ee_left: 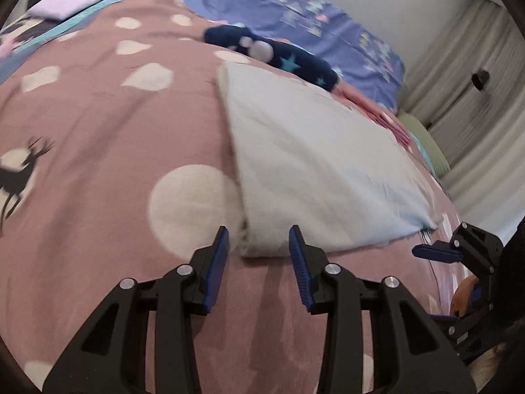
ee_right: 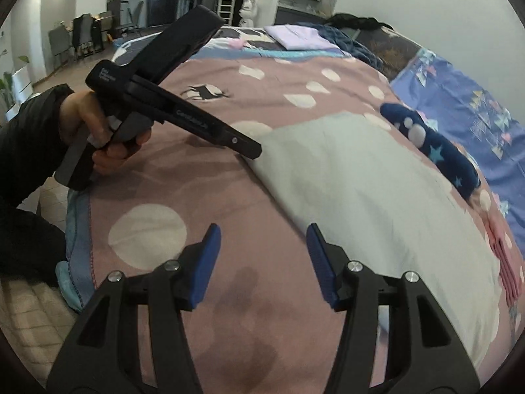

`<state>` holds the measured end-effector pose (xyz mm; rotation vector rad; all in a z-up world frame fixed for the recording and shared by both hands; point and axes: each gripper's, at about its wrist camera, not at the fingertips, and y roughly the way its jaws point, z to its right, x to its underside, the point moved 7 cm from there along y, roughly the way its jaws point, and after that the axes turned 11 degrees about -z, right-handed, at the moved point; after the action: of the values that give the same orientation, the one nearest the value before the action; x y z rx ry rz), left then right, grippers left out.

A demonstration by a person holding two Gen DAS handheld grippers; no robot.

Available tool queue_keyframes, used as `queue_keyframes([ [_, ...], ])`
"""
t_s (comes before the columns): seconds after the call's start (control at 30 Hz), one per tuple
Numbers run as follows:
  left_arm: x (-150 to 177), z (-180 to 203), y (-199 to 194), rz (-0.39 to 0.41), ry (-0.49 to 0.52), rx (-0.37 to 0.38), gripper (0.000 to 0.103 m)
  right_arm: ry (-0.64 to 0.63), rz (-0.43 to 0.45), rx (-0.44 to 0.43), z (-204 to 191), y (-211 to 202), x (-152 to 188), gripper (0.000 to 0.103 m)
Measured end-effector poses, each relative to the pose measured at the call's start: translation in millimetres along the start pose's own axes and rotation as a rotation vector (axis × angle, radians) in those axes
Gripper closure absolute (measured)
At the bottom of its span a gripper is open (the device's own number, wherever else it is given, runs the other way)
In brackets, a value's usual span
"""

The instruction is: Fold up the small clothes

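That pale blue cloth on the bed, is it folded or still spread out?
Folded, at least once. The pale blue cloth lies as a neat flat rectangle with a thick doubled edge nearest the left gripper. How many folds, I cannot tell.

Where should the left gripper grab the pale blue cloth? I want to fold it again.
Take the near corner of the pale blue cloth, straight ahead of the open left gripper; the edge there sits raised off the blanket, so a finger can probably slide under.
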<state>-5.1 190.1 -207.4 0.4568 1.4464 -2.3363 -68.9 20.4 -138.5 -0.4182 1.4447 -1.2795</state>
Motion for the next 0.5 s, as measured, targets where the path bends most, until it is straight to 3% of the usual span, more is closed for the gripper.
queue_keyframes([
  [0.03,-1,6,1,-0.005,0.039,0.010,0.093,0.010,-0.004,0.003,2,1,0,0.046],
  [0.1,-6,13,-6,0.024,0.082,0.006,0.097,0.021,-0.014,0.029,1,4,0,0.044],
  [0.2,-20,23,-42,0.135,0.104,0.046,0.099,0.006,-0.026,0.059,-1,9,-3,0.043],
  [0.27,-24,28,-67,0.190,0.163,0.020,0.103,0.007,-0.023,0.050,-2,13,-8,0.043],
  [0.4,-9,9,-52,0.102,0.151,-0.038,0.103,-0.007,0.006,0.075,-4,17,-21,0.042],
  [0.5,6,-20,-31,0.042,0.065,-0.057,0.103,-0.028,-0.009,0.135,-7,29,-29,0.042],
])
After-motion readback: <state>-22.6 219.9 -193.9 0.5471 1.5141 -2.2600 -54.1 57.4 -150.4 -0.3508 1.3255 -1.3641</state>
